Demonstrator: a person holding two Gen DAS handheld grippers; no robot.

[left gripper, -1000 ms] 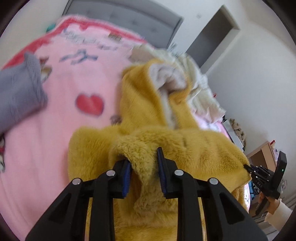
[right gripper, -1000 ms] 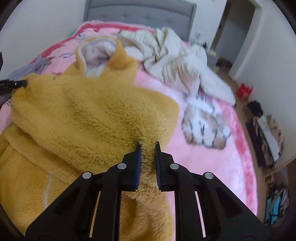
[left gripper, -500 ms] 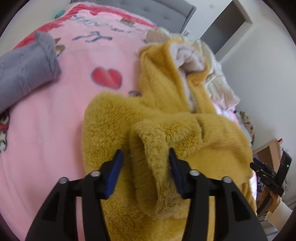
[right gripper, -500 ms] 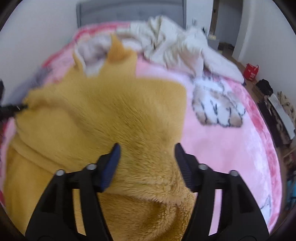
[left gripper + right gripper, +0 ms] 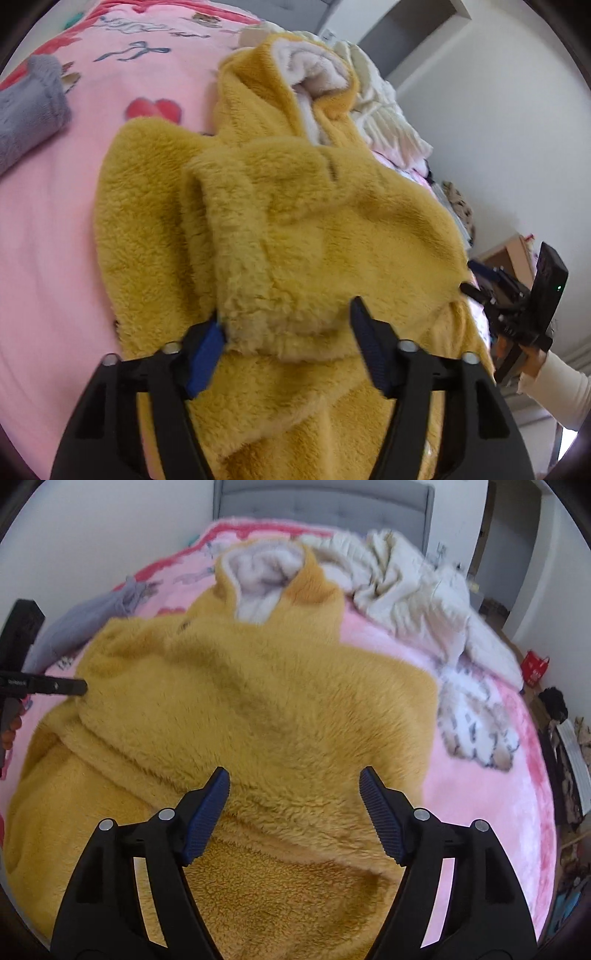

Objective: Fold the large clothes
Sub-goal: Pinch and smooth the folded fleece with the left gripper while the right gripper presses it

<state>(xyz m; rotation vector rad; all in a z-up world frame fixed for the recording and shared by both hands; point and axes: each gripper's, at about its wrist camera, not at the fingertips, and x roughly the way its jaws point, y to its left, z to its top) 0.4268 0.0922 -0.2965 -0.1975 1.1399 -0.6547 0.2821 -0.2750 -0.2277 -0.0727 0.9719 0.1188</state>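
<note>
Mustard fleece filled both views: one robe point(image 5: 295, 229) lay spread on one bed point(image 5: 48, 236) with a pink cover, and it was the only yellow garment there. Counted around it were one grey garment point(image 5: 29, 110) near the bed's left edge, one cream heap point(image 5: 402, 587) toward the headboard, and two tongs. The robe's long axis ran from the near edge of the bed toward the headboard point(image 5: 321, 502), hood point(image 5: 269, 576) at the far end with its pale lining facing up, hem nearest the cameras.

The left tongs point(image 5: 288, 332) stood apart and were opening — a thick folded bulge of robe sat between the blue pads, the left pad just beside the fleece, the right pad clear of it. The right tongs point(image 5: 293, 797) also stood wide apart, pads over the robe's lower edge and not pressing it.

The left wrist view showed what the other did not: a red heart point(image 5: 155, 109) and a bow printed on the cover, and the right tongs seen from outside at the robe's right edge, held by a hand point(image 5: 532, 362) in a cream sleeve. The right wrist view alone showed the whole grey headboard, a tiger-like print point(image 5: 476, 727) on the cover, a red bag point(image 5: 535, 666) on the floor, and a finger of the left tongs touching the robe's left corner.
</note>
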